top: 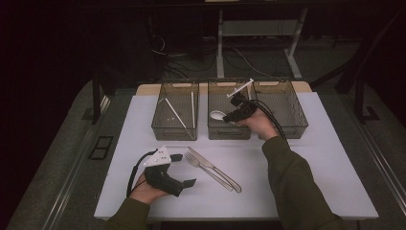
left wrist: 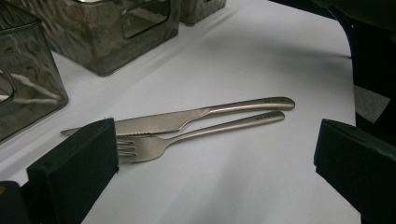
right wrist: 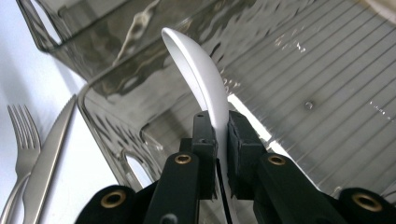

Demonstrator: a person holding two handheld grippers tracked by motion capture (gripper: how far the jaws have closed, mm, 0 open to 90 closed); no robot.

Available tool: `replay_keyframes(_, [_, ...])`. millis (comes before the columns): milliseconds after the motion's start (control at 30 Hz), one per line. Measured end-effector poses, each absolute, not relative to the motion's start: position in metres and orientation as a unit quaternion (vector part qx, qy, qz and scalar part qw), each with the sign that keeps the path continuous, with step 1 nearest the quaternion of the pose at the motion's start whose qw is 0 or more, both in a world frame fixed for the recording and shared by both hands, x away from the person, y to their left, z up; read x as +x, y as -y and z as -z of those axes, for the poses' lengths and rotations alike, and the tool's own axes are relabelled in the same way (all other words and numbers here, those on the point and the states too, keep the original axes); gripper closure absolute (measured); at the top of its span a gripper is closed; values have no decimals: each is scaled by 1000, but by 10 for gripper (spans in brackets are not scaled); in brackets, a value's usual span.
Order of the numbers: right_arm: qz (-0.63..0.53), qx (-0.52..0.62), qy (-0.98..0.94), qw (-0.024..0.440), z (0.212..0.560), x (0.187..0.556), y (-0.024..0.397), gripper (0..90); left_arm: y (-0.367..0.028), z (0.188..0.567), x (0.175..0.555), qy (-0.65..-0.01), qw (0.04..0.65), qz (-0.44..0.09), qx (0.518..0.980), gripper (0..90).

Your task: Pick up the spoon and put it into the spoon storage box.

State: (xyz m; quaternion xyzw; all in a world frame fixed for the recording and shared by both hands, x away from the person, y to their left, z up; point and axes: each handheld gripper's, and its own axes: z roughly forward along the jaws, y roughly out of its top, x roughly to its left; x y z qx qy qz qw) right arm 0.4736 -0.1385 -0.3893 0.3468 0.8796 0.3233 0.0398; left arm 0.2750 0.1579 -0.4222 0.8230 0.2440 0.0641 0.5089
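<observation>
Your right gripper [top: 233, 109] is clamped on a white plastic spoon [right wrist: 198, 79], with both black jaws pressed against the spoon's neck so that the bowl sticks out past the jaw tips and the white handle [top: 241, 88] slants up and away behind the hand. You hold it over the middle bin [top: 229, 130] of three smoky see-through bins at the far side of the white table [top: 311, 163]; in the high view the spoon's bowl [top: 218, 115] sits low inside that bin, near its front wall, and in the right gripper view the ribbed bin floor lies right beneath it. Whether the bowl touches the floor, you cannot tell. Your left gripper [top: 184, 169] rests near the table's front edge with its jaws spread wide and nothing between them. A metal fork [left wrist: 154, 145] and a metal knife [left wrist: 182, 118] lie side by side on the table just beyond those jaws, well apart from the spoon. The left bin [top: 174, 128] holds a few thin white sticks.
</observation>
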Motion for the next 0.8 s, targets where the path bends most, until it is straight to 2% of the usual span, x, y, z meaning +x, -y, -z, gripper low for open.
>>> replay_keyframes(267, [-311,342,-886,31,394,472,139,814,-158,422,275,-245,509,-64,823,0])
replay_keyframes(567, [-353,342,-870,36,380,466,147,638,-158,422,275,-246,509,-65,822,0])
replay_keyframes(800, [-386,342,-856,31,364,453,160,557,-158,423,275,-247,510,-63,821,0])
